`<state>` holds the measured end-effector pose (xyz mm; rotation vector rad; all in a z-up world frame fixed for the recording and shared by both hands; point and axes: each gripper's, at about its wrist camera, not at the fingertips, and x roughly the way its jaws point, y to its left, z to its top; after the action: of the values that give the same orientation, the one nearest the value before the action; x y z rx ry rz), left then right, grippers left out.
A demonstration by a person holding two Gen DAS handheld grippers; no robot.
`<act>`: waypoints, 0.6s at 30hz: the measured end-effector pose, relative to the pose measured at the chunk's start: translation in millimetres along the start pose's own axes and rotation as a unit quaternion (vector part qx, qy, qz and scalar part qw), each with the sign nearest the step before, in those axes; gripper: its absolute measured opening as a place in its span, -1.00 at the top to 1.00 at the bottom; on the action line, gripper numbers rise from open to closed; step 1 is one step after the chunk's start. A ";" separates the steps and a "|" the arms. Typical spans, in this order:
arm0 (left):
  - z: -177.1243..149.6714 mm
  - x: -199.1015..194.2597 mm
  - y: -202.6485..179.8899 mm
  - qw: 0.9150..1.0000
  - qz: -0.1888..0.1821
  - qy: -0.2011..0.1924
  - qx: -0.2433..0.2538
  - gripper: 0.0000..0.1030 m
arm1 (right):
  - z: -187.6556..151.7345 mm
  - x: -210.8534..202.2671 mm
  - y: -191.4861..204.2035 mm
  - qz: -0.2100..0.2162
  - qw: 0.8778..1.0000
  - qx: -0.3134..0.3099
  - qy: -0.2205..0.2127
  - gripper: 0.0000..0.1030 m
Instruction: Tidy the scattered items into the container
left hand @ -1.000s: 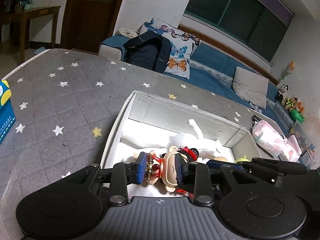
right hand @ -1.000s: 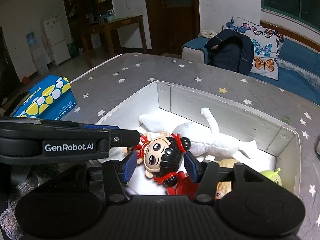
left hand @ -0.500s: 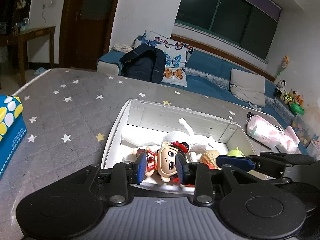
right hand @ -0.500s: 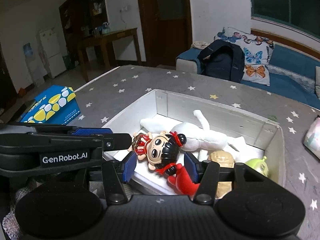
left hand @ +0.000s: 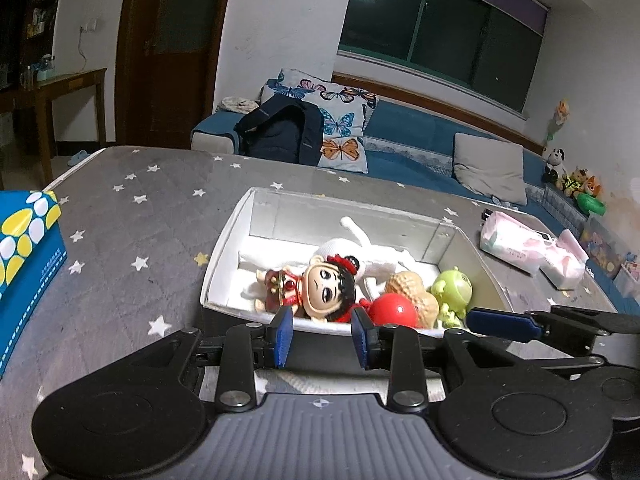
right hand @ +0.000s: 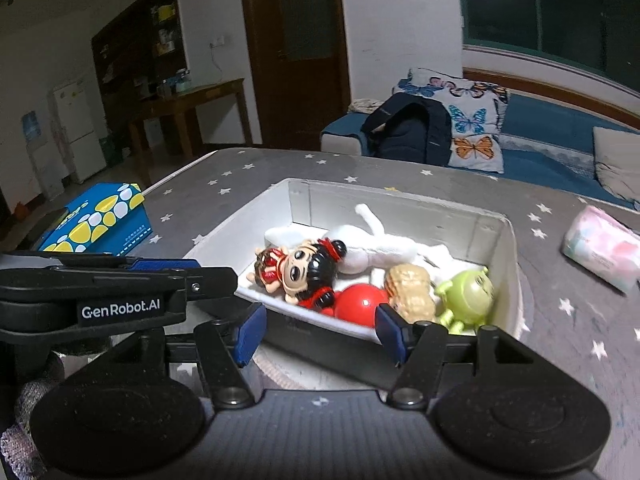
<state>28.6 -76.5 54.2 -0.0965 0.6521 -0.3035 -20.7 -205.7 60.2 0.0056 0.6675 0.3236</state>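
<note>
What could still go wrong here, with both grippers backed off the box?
1. The big-headed doll lies by the near rim of the white box; a bump could tip it out.
2. Left gripper and right gripper, both open, sit close together near the rim; they could clash or nudge the box.

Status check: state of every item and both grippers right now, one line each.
left gripper: open, empty, outside the box
right gripper: open, empty, outside the box
white box: open-topped, holding toys
doll: lying in box
white plush: lying in box
red ball: in box
peanut toy: in box
green monster toy: in box
tissue pack: on table, outside box
</note>
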 end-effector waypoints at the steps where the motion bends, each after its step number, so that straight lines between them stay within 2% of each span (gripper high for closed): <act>1: -2.2 -1.0 -0.7 1.000 0.000 0.001 0.000 0.33 | -2.6 -2.5 -0.4 -0.003 1.000 0.004 -0.001 -0.20; 15: -23.1 -14.5 -4.6 1.000 0.000 0.007 0.003 0.33 | -32.4 -27.7 -10.0 -0.031 0.998 0.048 -0.020 -0.27; 18: -26.9 -15.6 -6.3 1.000 0.003 0.007 0.007 0.33 | -37.6 -30.5 -10.1 -0.044 0.998 0.046 -0.022 -0.44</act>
<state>-1.1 -77.5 43.1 -0.0798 0.6643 -0.3031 -63.1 -228.0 48.1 0.0711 0.6356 0.2079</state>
